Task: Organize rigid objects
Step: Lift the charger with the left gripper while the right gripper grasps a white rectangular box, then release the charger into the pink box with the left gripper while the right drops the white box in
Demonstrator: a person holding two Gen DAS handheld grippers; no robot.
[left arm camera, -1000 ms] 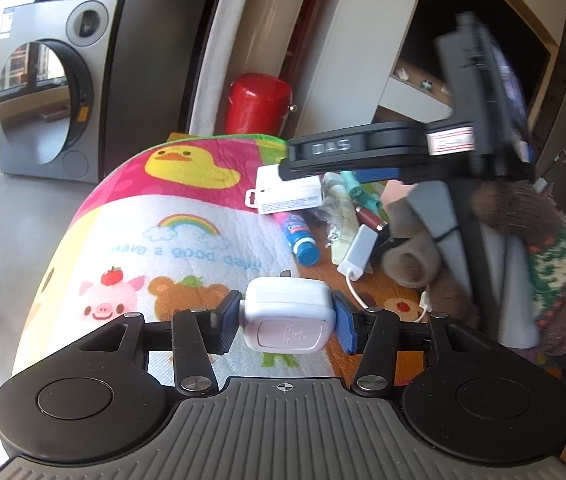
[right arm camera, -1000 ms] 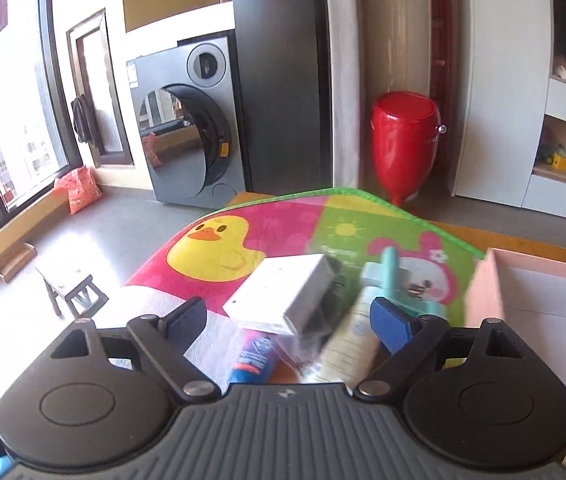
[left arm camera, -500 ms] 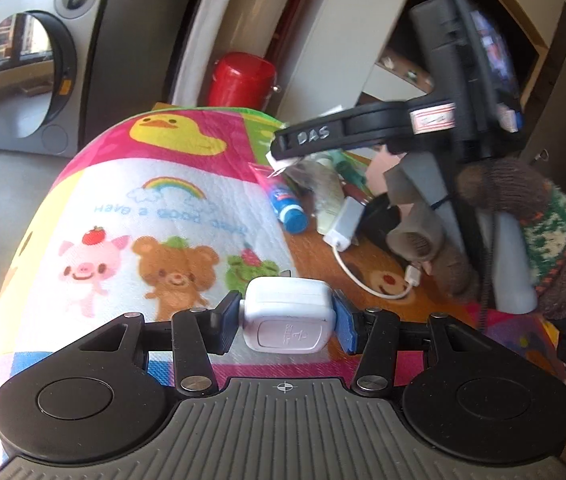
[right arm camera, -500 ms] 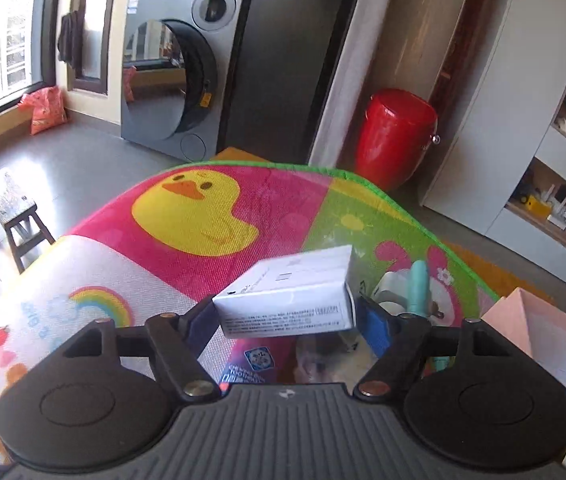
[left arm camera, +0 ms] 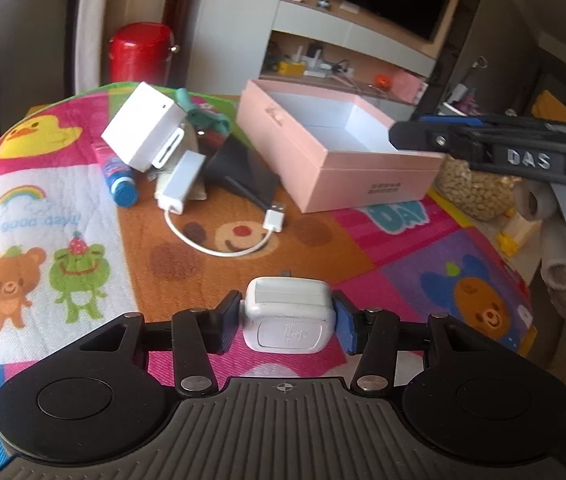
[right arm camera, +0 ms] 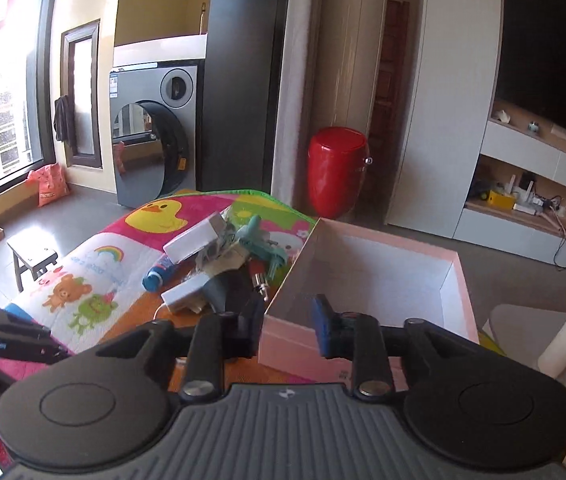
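Left tool (left arm camera: 286,322) pinches white charger (left arm camera: 287,318), low over mat (left arm camera: 383,248), well short of pink box (left arm camera: 347,148). Right tool (right arm camera: 287,326) empty, jaws closing at box corner. Best: lift charger over near wall, lower inside, then release.

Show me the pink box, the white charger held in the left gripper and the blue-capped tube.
pink box (left arm camera: 367,168): left wrist view, its near side wall.
white charger (left arm camera: 287,316): left wrist view, middle of its body.
blue-capped tube (left arm camera: 117,178): left wrist view, its body just above the cap.
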